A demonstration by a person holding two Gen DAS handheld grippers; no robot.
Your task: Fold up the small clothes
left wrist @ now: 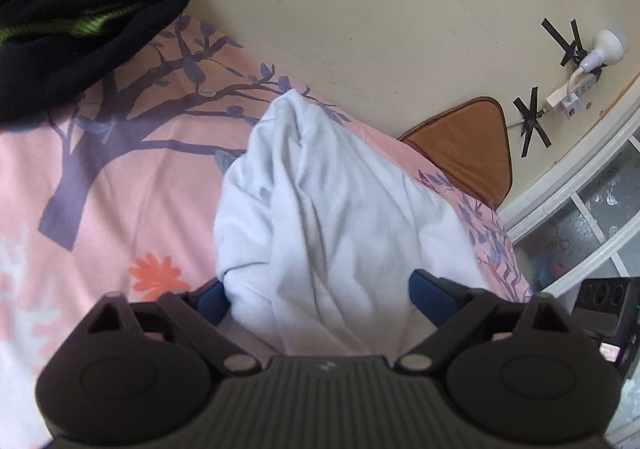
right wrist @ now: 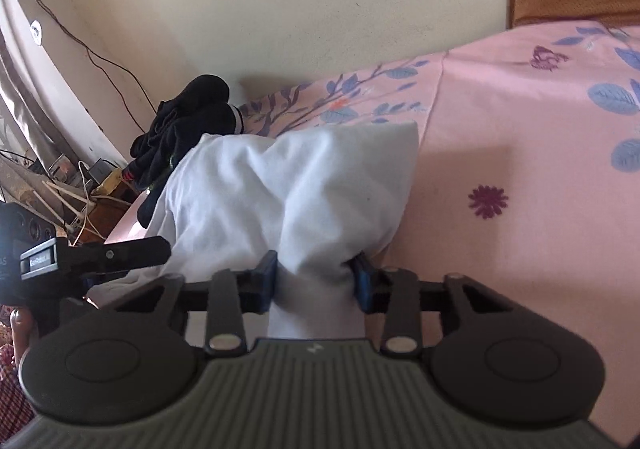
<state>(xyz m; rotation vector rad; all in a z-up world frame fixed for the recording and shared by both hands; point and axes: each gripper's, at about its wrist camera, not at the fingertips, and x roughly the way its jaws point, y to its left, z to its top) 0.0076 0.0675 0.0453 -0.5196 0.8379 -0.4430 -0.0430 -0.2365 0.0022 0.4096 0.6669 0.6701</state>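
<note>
The bunched white garment (left wrist: 340, 217) fills the space ahead of both hand-held grippers, rising off the pink bed sheet (left wrist: 120, 185) and hiding the bed behind it. To its left in the left wrist view the sheet lies bare up to a black clothes pile (left wrist: 80, 21) at the wall (left wrist: 380, 29); in the right wrist view bare sheet stretches right. A brown cushion (left wrist: 468, 145) blocks the far corner beside the window frame (left wrist: 568, 193).

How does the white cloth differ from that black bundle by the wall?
The white cloth is pale and plain, pinched by the right gripper; the black bundle is dark with a green stripe and untouched. The white one is bunched and lifted; the black one lies heaped. Both are on the pink bedsheet.
</note>
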